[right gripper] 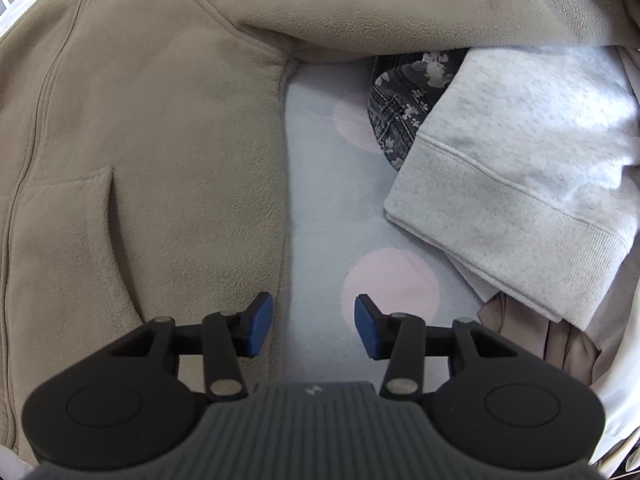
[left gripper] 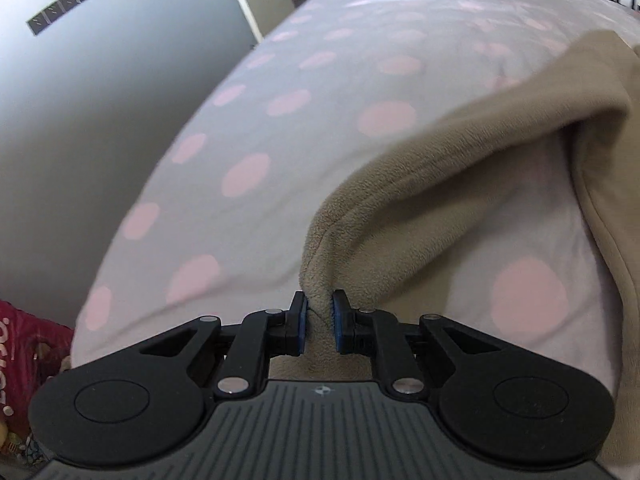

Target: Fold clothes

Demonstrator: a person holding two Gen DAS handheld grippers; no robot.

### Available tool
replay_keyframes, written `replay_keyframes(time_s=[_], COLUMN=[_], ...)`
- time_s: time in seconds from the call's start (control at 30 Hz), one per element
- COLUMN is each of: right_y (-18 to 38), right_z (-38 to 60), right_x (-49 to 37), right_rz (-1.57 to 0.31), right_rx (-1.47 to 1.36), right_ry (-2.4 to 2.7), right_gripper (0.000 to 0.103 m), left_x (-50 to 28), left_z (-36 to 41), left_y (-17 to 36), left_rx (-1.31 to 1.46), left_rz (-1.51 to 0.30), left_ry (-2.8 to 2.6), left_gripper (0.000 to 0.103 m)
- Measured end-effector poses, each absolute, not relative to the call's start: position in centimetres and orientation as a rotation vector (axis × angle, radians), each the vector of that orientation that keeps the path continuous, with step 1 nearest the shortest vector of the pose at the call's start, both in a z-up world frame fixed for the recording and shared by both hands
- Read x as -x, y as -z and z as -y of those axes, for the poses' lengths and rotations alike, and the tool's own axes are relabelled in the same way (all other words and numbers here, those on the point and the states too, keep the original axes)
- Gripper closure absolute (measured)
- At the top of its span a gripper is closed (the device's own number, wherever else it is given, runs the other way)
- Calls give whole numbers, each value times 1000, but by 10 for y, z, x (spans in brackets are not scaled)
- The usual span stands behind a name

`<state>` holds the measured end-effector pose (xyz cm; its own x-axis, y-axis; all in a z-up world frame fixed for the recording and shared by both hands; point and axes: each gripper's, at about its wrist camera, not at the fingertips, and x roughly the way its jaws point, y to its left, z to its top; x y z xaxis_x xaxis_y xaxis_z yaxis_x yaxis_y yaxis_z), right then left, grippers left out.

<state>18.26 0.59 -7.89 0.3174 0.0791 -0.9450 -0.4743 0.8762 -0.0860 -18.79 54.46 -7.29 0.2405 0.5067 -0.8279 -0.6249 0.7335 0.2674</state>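
On the left wrist view, the left gripper (left gripper: 320, 320) had its blue pads (left gripper: 339, 320) pinched tight on a bunched edge of the beige fleece jacket (left gripper: 420, 200). That part of the jacket rose off the dotted bedsheet (left gripper: 248, 140) in a hollow arch, running away to the right where the rest of the garment lay. Bare sheet showed under the arch, so this looked like a fold in mid-carry, not one laid down.

Over on the right wrist view, the right gripper (right gripper: 314, 326) stood about half open, its jaws empty, hanging above a strip of the bedsheet (right gripper: 320, 208) just beside the right edge of the jacket (right gripper: 160, 140). Whether its left pad brushed the fleece could not be told. The jacket body lay mostly flat to the left, pocket slit showing, with a sleeve draped across the far side. To the right lay a grey sweatshirt (right gripper: 520, 160) over a dark floral garment (right gripper: 396, 112), loosely heaped and seemingly not yet folded. By that reckoning, the job was in its early stages.
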Motion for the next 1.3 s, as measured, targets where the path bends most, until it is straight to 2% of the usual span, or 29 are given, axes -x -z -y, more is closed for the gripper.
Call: replay_keyframes(time_s=[0.3, 0.53, 0.57, 0.63, 0.73, 0.8, 0.93, 1.1, 1.17, 1.23, 1.3], right_y=[77, 74, 74, 75, 75, 75, 76, 79, 81, 81, 80], right_z=[-1, -2, -2, -2, -3, -4, -4, -2, -3, -4, -3], right_x=[-181, -177, -178, -179, -179, -179, -180, -183, -183, -183, -182], right_rz=[-1221, -1214, -1214, -1218, -1211, -1207, -1201, -1206, -1208, -1204, -1199], right_rx=[359, 366, 366, 361, 363, 371, 373, 372, 377, 381, 384], right_ry=[-363, -361, -359, -354, -353, -354, -350, -332, -330, -334, -340], right_gripper=[54, 53, 53, 53, 53, 53, 53, 52, 52, 52, 52], left_x=[220, 241, 246, 258, 269, 268, 247, 225, 215, 209, 207], left_z=[-477, -486, -491, -510, -549, -570, -577, -543, -530, -525, -528], left_y=[106, 75, 68, 53, 49, 66, 114, 135, 134, 127, 117], left_rx=[143, 251, 275, 344, 528, 635, 703, 520, 422, 367, 369], left_rz=[-1130, -1074, -1049, -953, -811, -785, -886, -936, -983, -1002, -1009], left_ry=[-425, -338, -340, -394, -556, -659, -724, -796, -802, -775, -785], left_gripper=[89, 74, 71, 56, 52, 52, 52, 47, 50, 81, 91])
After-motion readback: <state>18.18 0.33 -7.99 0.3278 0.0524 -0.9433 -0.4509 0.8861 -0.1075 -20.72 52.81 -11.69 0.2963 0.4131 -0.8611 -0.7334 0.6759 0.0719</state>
